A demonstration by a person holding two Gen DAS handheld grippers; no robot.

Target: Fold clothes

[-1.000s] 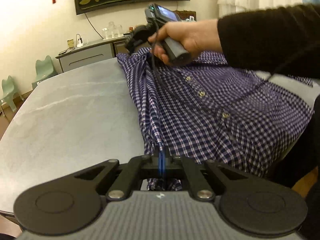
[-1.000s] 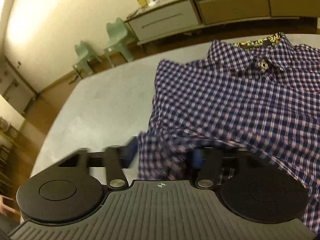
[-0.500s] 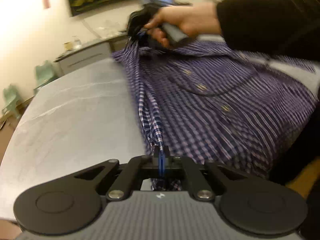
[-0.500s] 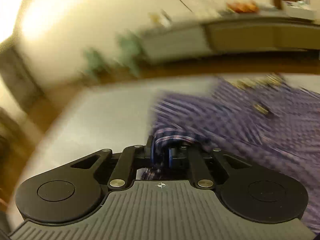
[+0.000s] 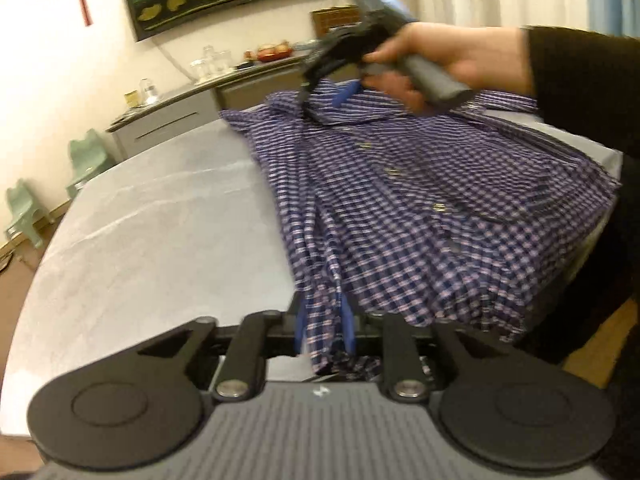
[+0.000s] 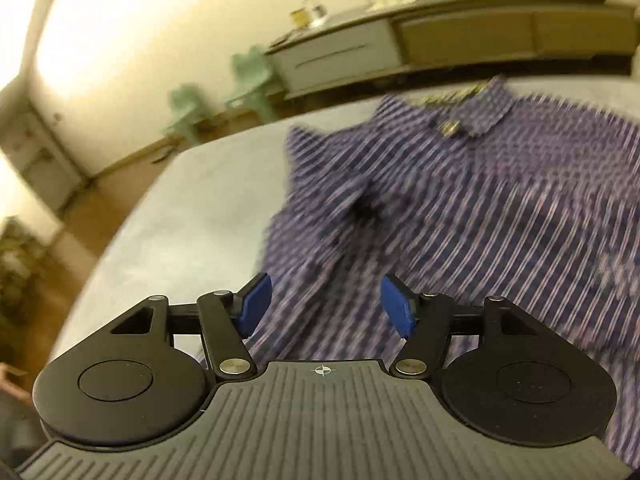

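Motion blur smears the right wrist view, so the check of the shirt (image 6: pixel 460 216) reads there as stripes and its collar button is only a bright smudge. In the left wrist view the shirt's hem drops behind the left gripper (image 5: pixel 324 330) body and is cut off from sight; the shirt's far right side passes under a black sleeve (image 5: pixel 584 88). The fingertips of the right gripper (image 5: pixel 320 96) are partly lost against the dark fabric near the collar, though 1 blue pad stands clear of the cloth.

The grey table (image 5: pixel 152 240) is bare across its whole left half, from the shirt's folded left edge out to the rounded rim, giving open room on that side. The shirt's right portion reaches the table's near-right edge and hangs slightly over it. Beyond the table stand 2 small green chairs (image 5: pixel 84 160) and a low sideboard (image 5: pixel 168 120) against the wall.

The shirt lies buttoned-side up, collar toward the sideboard, hem toward the left gripper. The left jaws stand slightly parted with a bunched ridge of the hem between the 2 blue pads; whether they press it cannot be told. The right jaws are spread wide, held by a hand (image 5: pixel 452 60) above the shirt's shoulder region, with fabric below the gap and nothing gripped.
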